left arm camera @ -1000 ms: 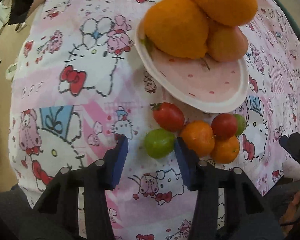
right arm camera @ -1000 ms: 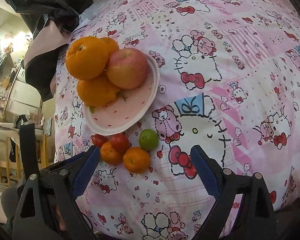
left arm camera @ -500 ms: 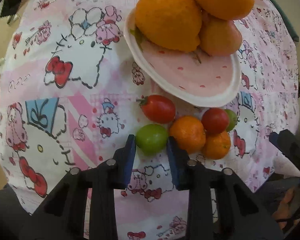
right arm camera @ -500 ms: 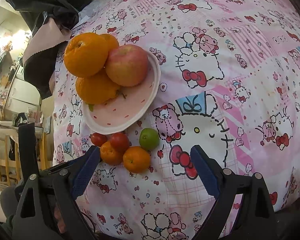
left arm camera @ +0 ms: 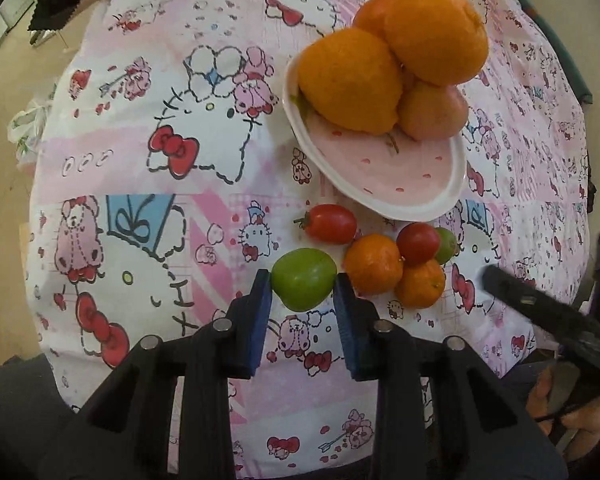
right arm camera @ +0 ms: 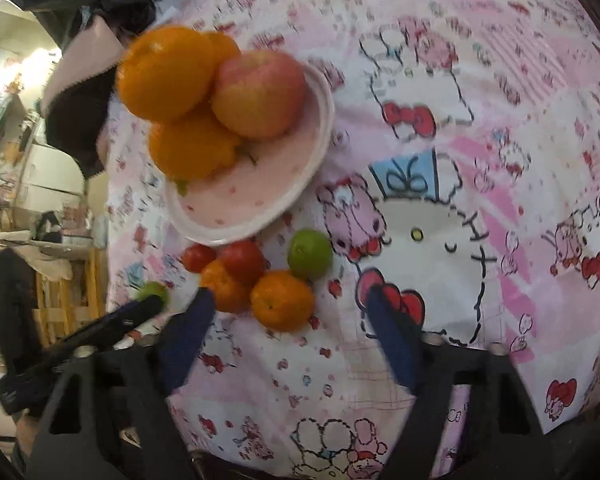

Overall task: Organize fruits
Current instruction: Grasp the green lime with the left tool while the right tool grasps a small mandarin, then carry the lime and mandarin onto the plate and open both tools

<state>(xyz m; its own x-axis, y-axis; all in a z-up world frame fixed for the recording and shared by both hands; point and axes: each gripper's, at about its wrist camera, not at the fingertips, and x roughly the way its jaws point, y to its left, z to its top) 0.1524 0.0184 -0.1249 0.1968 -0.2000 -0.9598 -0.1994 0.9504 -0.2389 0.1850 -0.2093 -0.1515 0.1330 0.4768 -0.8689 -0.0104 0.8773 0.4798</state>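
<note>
Fingers of left gripper (left arm camera: pixel 303 285) closed on green fruit (left arm camera: pixel 303 279), blue pads touching both its sides; fruit sits over patterned cloth (left arm camera: pixel 148 208), beside small orange (left arm camera: pixel 373 264). Oblong tomato (left arm camera: pixel 329 224), round tomato (left arm camera: pixel 418 243), second small orange (left arm camera: pixel 420 283) clustered near plate (left arm camera: pixel 416 206) stacked with big oranges (left arm camera: pixel 352 80).

Right wrist view: right gripper (right arm camera: pixel 288 304) spread wide, holding nothing, hovering over small oranges (right arm camera: pixel 282 300); another green fruit (right arm camera: pixel 310 254) just beyond, below plate (right arm camera: pixel 236 228). Picture blurred.

second green fruit (left arm camera: pixel 447 245) — half-hidden behind tomato (left arm camera: pixel 417 243)
</note>
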